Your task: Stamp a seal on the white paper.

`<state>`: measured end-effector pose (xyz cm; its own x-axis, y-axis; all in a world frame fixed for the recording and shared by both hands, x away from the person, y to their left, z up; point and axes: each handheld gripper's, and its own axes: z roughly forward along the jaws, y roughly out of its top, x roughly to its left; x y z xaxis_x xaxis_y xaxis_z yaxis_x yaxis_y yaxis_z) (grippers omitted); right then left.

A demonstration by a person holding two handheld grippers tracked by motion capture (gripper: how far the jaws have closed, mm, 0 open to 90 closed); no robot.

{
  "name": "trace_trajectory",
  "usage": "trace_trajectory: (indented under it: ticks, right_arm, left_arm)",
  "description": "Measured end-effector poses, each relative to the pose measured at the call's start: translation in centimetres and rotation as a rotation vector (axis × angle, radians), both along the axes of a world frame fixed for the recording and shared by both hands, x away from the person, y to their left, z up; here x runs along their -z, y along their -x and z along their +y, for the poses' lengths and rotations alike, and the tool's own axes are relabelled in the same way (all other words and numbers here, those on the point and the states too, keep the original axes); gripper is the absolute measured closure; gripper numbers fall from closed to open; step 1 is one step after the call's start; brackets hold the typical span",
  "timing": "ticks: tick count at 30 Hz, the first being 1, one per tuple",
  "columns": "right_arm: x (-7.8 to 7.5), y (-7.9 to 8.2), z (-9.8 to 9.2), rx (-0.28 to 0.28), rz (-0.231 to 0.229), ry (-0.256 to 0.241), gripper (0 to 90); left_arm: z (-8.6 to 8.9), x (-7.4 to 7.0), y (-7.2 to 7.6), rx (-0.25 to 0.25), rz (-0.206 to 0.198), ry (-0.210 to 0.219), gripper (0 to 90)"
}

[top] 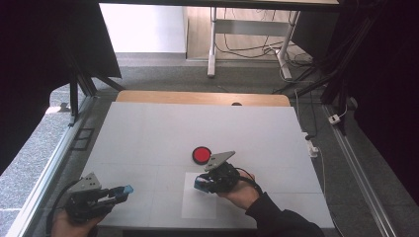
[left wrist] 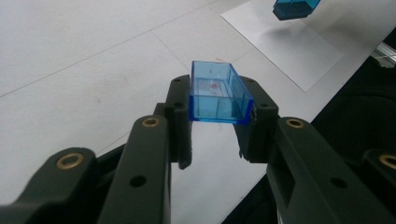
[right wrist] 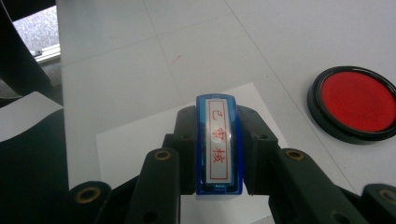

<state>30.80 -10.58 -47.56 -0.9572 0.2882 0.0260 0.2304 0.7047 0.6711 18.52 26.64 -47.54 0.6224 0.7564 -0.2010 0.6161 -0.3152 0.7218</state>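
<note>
Both tools loaded.
Left tool (left wrist: 219, 126) clamps cap (left wrist: 218, 93); right tool (right wrist: 219, 154) clamps stamp (right wrist: 219, 144) over paper (top: 197, 205), pad (top: 201, 154) at 11 o'clock.

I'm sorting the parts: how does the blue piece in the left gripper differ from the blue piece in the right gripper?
The cap in the left gripper is a hollow, see-through shell; the stamp in the right gripper carries a white label with red characters. The cap is held off the paper sheet; the stamp is over it. Both are blue plastic, clamped.

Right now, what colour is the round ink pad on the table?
Red, set in a black rim; the ink pad shows best in the right gripper view.
</note>
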Motion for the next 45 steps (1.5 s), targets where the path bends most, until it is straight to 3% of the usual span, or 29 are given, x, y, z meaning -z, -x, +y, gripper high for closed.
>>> trace_trajectory:
  ticks: [16,23,34,36,41,45]
  right_arm:
    - [1.6,0.2,0.9,-0.017,-0.014,0.066,71.3]
    - [1.9,0.0,0.7,-0.006,0.002,0.050,71.4]
    - [1.8,1.8,1.5,-0.025,-0.130,0.117,71.5]
    - [1.8,1.7,1.5,-0.024,-0.122,0.115,71.6]
    - [2.0,0.4,0.7,-0.008,-0.022,0.054,71.6]
    - [2.2,-0.2,0.4,-0.003,0.015,0.025,71.5]
  left_arm:
    - [0.0,0.0,0.0,0.003,-0.001,-0.002,68.2]
    - [-0.1,0.0,0.0,0.001,0.000,-0.005,68.3]
    - [-0.1,0.0,0.0,0.001,0.001,-0.007,68.3]
    - [-0.1,0.0,0.0,0.002,0.002,-0.008,68.3]
    - [-0.1,0.0,-0.1,0.002,0.002,-0.006,68.3]
    - [-0.1,0.0,-0.1,0.002,0.003,-0.005,68.3]
